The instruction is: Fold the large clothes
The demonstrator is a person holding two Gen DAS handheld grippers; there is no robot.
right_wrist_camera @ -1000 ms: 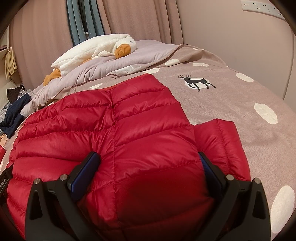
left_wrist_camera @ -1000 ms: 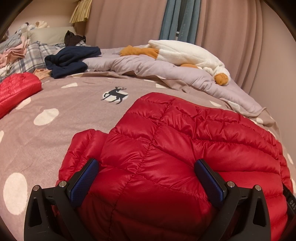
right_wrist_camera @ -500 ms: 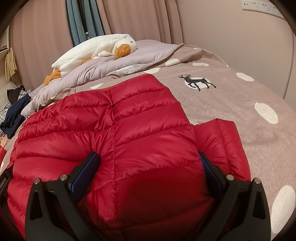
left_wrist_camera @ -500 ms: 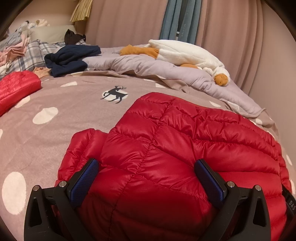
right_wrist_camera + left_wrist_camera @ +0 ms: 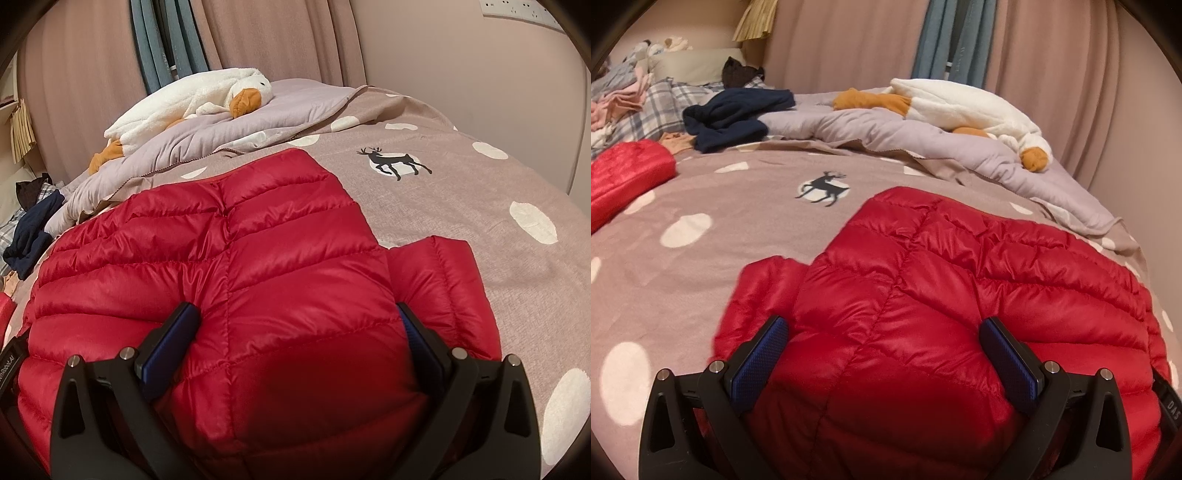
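A red quilted down jacket (image 5: 960, 280) lies spread on the bed, also in the right wrist view (image 5: 240, 266). My left gripper (image 5: 882, 332) stands wide open, its jaws straddling a puffed near part of the jacket. My right gripper (image 5: 299, 317) is wide open the same way at the jacket's other side. A red sleeve end (image 5: 757, 295) sticks out at the left in the left wrist view, and one (image 5: 443, 280) at the right in the right wrist view.
The bed cover (image 5: 701, 266) is brown-pink with white dots and a deer print (image 5: 825, 186). A folded red garment (image 5: 624, 173) lies far left. A navy garment (image 5: 735, 110), a lilac duvet (image 5: 923, 136) and a white goose plush (image 5: 964, 107) lie behind.
The left wrist view has drifted slightly, so the background sits a little further left. Both grippers stay open around the jacket, which has not moved.
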